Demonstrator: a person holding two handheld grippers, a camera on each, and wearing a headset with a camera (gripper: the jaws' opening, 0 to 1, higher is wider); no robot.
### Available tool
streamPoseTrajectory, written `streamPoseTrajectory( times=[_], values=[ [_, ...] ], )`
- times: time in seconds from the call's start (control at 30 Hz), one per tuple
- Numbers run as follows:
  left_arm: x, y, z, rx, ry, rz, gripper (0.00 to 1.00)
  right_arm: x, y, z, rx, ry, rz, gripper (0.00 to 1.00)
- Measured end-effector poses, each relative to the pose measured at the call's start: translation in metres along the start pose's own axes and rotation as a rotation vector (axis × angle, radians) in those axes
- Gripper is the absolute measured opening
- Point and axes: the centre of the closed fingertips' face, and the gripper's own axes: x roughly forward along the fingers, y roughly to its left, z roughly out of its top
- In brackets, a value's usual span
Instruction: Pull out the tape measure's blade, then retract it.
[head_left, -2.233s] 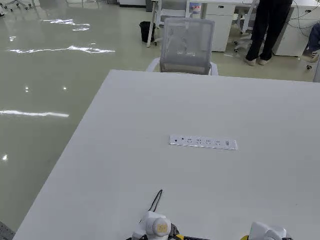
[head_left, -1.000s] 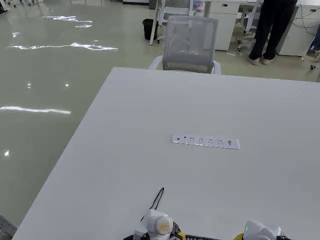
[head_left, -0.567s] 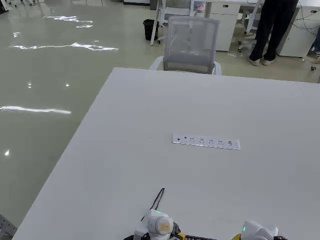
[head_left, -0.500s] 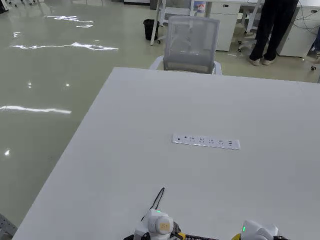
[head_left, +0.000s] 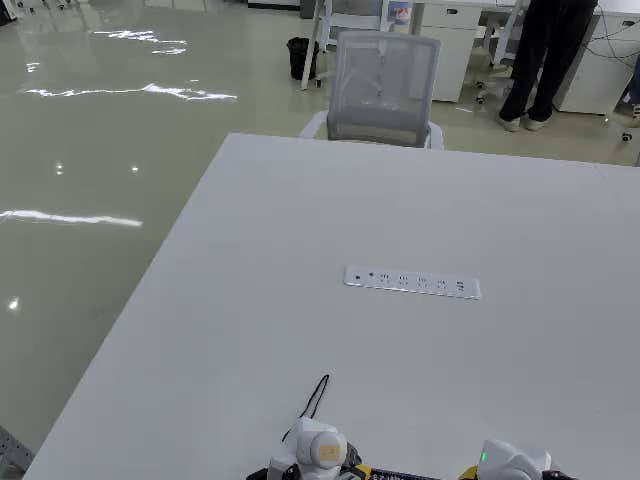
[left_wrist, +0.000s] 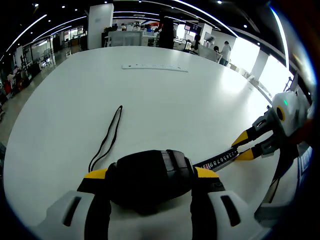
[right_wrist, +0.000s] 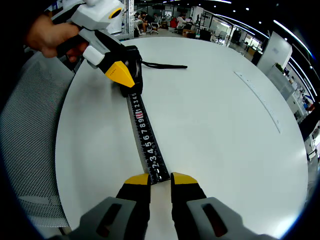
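A black tape measure (left_wrist: 150, 162) sits between the yellow-tipped jaws of my left gripper (left_wrist: 150, 176), which is shut on its body. Its black blade (right_wrist: 145, 135), numbers showing, runs flat over the white table (head_left: 300, 230) to my right gripper (right_wrist: 160, 179), which is shut on the blade's end. The left gripper view shows the right gripper (left_wrist: 245, 148) pinching that end at the right. A black wrist strap (left_wrist: 107, 137) trails from the case across the table. In the head view the tops of the left gripper (head_left: 318, 452) and right gripper (head_left: 505, 463) sit at the bottom edge.
A white power strip (head_left: 412, 283) lies mid-table. A grey mesh chair (head_left: 382, 90) stands at the table's far edge, and a person (head_left: 540, 55) stands beyond it. The table's near edge is close to both grippers.
In the head view the right gripper has drifted a little left, closer to the left gripper. The left gripper and strap have stayed put.
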Motion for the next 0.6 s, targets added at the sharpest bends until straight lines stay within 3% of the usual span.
streamPoseTrajectory(
  times=[0.6],
  values=[
    [-0.0009, 0.0004, 0.0001, -0.002, 0.002, -0.004, 0.61, 0.0036, 0.002, 0.0066, -0.007, -0.001, 0.001, 0.15]
  ],
)
